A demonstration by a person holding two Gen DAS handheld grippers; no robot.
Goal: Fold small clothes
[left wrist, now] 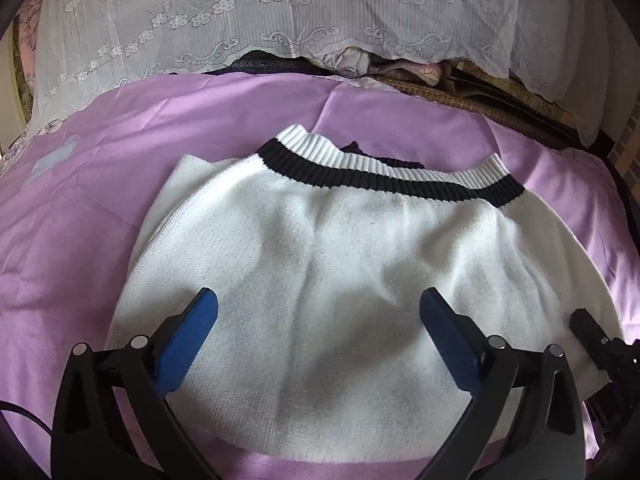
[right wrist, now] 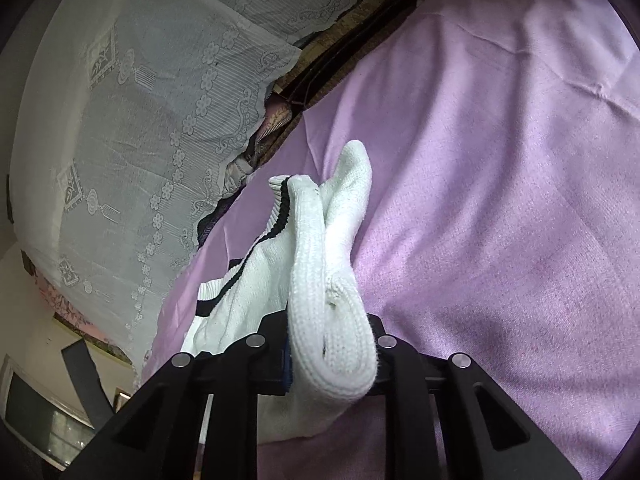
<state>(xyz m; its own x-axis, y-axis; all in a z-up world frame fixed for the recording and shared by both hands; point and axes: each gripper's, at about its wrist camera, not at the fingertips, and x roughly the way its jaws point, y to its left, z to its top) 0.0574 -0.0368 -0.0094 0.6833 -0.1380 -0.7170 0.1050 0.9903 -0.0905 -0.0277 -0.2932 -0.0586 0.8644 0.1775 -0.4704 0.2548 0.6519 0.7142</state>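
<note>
Knit sweater (left wrist: 320, 248) lies on the purple sheet (left wrist: 100, 208) right under the left tool (left wrist: 318, 312), jaws spread wide, empty. Right tool (right wrist: 332, 356) is clamped on a bunched white fold at the sweater's side edge, lifted. Fold looks partly done; sleeves and far neckline beyond the striped hem (left wrist: 384, 172) are hidden.

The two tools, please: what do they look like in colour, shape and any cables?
The left tool has black wedge-shaped fingers with blue pads, silver round pins and a black cable at its left side. The right tool has the same black frame and silver pins.
</note>
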